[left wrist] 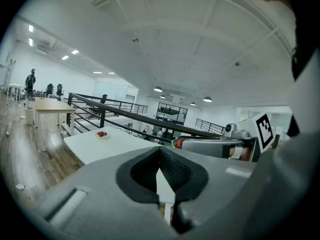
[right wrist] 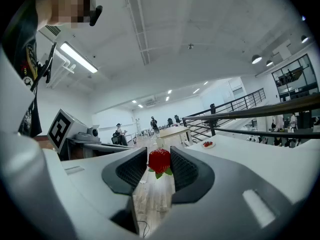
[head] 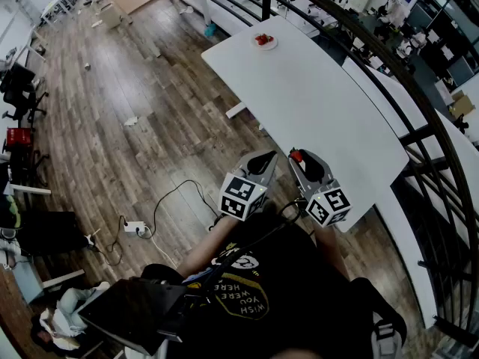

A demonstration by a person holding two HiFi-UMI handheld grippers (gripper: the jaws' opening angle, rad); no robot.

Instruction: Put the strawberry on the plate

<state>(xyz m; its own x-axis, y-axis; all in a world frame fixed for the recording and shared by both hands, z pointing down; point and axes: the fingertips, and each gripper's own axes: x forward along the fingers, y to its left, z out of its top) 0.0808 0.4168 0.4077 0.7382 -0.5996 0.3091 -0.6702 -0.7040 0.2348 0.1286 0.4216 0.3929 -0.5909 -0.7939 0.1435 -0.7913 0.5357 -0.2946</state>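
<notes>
My right claw (right wrist: 159, 152) is clenched on the strawberry (right wrist: 159, 161), the berry pinched at the very tips with its green leaves hanging just below the pads. My left claw (left wrist: 160, 153) sits just beside it, jaws together on nothing. So I judge the pick is done and I'm in the carry. The plate (right wrist: 212, 144) lies far ahead of the right claw and a little to its right, at the far end of the white table (head: 322, 111), with something red already on it. Next I need a long reach forward, then a low release over the plate. The right gripper view shows the grip itself; the head view shows only a red dot at the tips but the whole stretch of table to cross.
</notes>
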